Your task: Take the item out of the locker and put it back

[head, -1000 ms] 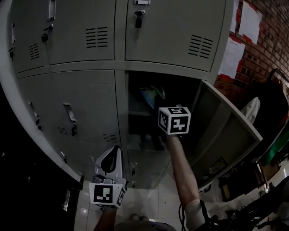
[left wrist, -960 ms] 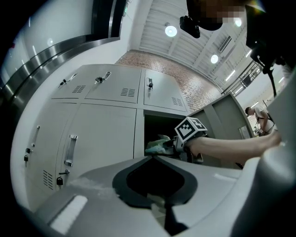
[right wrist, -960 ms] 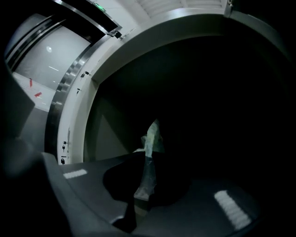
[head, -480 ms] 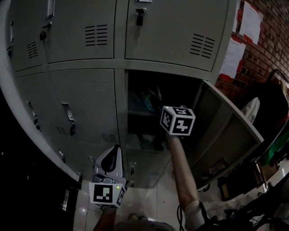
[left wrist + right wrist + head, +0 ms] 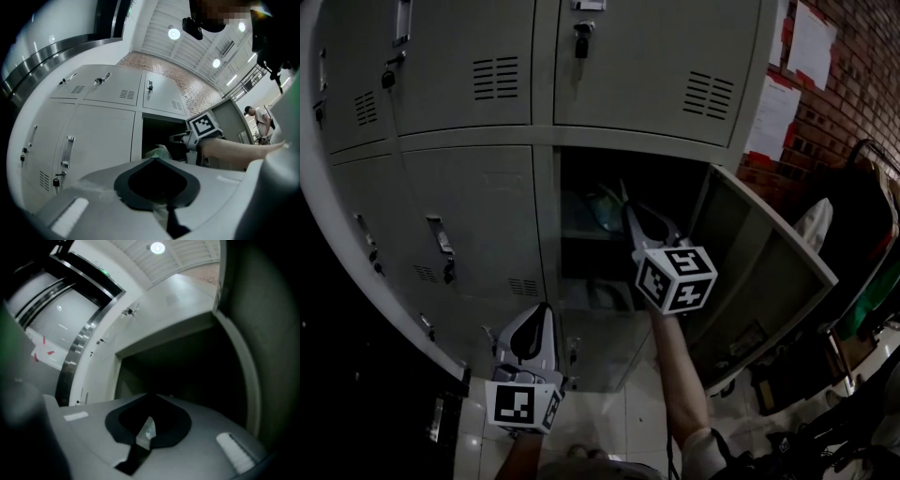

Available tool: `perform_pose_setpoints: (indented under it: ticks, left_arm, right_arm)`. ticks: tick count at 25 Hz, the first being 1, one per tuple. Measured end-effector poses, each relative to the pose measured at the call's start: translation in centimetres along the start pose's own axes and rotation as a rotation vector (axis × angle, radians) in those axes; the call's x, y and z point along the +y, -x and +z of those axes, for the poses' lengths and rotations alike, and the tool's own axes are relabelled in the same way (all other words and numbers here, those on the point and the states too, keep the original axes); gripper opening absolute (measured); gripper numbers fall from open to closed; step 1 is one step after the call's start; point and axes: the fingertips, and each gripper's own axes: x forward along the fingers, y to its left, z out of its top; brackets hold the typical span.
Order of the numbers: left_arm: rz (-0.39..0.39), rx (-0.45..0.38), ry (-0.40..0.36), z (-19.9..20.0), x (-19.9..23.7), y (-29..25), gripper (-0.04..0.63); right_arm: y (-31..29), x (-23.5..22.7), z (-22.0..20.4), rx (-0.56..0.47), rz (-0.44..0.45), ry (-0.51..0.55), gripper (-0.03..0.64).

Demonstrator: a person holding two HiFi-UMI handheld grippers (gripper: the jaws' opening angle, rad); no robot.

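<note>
The open locker compartment [image 5: 581,187] holds a pale green bag-like item [image 5: 602,211] on its shelf; the left gripper view also shows the item [image 5: 157,152]. My right gripper [image 5: 626,208] points up into the opening, shut, with its tips just right of the item. I see no grip on it. In its own view the right gripper [image 5: 150,397] faces the dark interior, and a thin pale sliver shows in the slit behind its pads. My left gripper [image 5: 542,311] hangs low in front of the closed lockers, shut and empty [image 5: 155,161].
The locker door [image 5: 759,272] stands swung open to the right. Closed grey lockers with handles and padlocks [image 5: 450,267] fill the left and top. A brick wall with papers [image 5: 773,117] and dark clutter on the floor [image 5: 853,309] lie to the right.
The right gripper has drawn back out of the compartment, down and to the right, so its jaws now show. The green item sits lower on the shelf. The left gripper has not moved.
</note>
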Motion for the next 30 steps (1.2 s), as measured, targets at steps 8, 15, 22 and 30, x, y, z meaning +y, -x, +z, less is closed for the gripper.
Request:
perform_pose_setpoints:
  ticks: [8, 15, 22, 30]
  left_arm:
    - [-0.014, 0.027, 0.005, -0.9, -0.9, 1.4, 0.005]
    - [-0.087, 0.021, 0.024, -2.0, -3.8, 1.7, 0.005]
    - [-0.114, 0.027, 0.021, -1.8, -4.7, 1.8, 0.005]
    - [-0.129, 0.072, 0.033, -3.3, -3.5, 4.4, 0.005]
  right_arm:
    - [14.3, 5.0, -1.8, -0.103, -0.097, 0.016, 0.003]
    - [20.9, 5.8, -10.3, 0.045, -0.184, -0.112, 0.003]
    - [20.9, 6.3, -9.4, 0.035, -0.174, -0.101, 0.003]
    - [22.3, 10.0, -10.3, 0.052, -0.163, -0.175, 0.003]
